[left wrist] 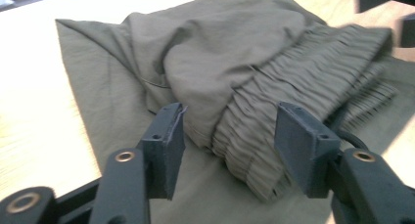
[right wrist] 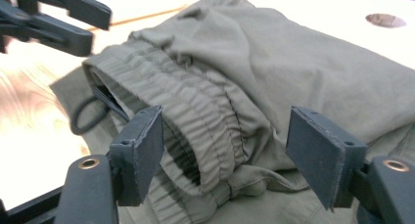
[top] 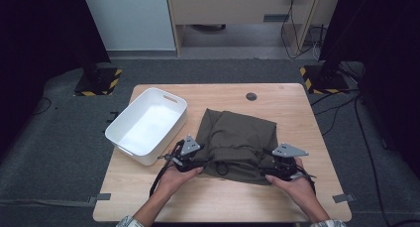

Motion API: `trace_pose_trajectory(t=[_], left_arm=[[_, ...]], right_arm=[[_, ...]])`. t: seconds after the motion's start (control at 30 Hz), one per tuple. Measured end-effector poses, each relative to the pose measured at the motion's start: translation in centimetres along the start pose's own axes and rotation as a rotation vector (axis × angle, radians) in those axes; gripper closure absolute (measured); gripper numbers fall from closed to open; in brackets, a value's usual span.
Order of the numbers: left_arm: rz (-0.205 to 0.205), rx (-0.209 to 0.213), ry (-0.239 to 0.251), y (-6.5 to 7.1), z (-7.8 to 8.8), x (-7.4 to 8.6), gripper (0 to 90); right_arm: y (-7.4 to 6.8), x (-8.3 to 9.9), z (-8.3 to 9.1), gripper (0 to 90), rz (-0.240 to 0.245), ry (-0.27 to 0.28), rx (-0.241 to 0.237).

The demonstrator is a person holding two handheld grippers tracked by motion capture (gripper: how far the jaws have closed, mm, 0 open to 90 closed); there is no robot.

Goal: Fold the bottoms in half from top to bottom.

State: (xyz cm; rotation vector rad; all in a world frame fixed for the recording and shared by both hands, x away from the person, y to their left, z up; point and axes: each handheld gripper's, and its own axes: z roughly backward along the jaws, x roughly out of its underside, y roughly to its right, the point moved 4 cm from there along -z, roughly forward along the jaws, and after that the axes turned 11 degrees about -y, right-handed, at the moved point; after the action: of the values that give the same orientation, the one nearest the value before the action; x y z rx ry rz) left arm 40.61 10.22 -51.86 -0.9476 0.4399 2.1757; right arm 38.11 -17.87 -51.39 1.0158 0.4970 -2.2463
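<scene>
The olive trousers [top: 236,138] lie folded on the desk [top: 297,113], right of the white bin [top: 148,124]. The left gripper [left wrist: 227,136] and right gripper [right wrist: 222,145] both stand spread around the elastic waistband [right wrist: 195,116], pinching nothing. Folding seems underway; next, each gripper should close on the waistband.

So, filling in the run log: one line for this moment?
garment: folded on table | left gripper: open at waistband | right gripper: open at waistband | bin: beside
</scene>
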Motion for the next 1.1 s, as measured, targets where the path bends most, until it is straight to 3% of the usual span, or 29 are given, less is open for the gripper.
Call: trace_pose_trajectory(t=[0.13, 0.17, 0.27, 0.33, 0.43, 0.7, 0.93, 1.03, 1.1], left_arm=[[0.010, -0.012, -0.026, -0.5, -0.8, 0.1, 52.3], [0.007, -0.017, -0.033, -0.6, -1.0, 0.1, 54.0], [0.012, -0.001, -0.046, -0.6, -1.4, 0.2, 57.3], [0.005, 0.004, -0.054, -0.4, -1.4, 0.3, 58.7], [0.001, 0.020, -0.056, 0.0, -1.5, 0.3, 59.5], [-0.028, 0.060, -0.068, 1.9, -2.2, 0.3, 58.5], [-0.022, 0.061, -0.062, 2.2, -2.5, 0.4, 58.0], [-0.019, 0.061, -0.066, 2.2, -2.6, 0.4, 57.9], [-0.019, 0.062, -0.068, 2.2, -2.6, 0.4, 58.0]], right_arm=[[-0.1, -0.6, 1.1, 35.4, 0.005, 0.037, 0.028], [0.2, -0.6, 1.3, 37.3, -0.003, 0.045, 0.055], [1.3, 0.0, 1.2, 42.4, -0.034, 0.000, 0.135], [2.1, 0.7, 0.7, 44.4, -0.040, -0.038, 0.159], [2.6, 1.4, -0.3, 44.4, -0.053, -0.081, 0.152], [3.3, -0.1, -0.8, 42.4, -0.093, -0.019, 0.167], [3.9, -0.2, -2.2, 40.6, -0.101, -0.053, 0.188], [4.4, -0.4, -2.4, 47.0, -0.114, -0.052, 0.208], [4.9, -0.6, -2.2, 50.9, -0.125, -0.047, 0.246]])
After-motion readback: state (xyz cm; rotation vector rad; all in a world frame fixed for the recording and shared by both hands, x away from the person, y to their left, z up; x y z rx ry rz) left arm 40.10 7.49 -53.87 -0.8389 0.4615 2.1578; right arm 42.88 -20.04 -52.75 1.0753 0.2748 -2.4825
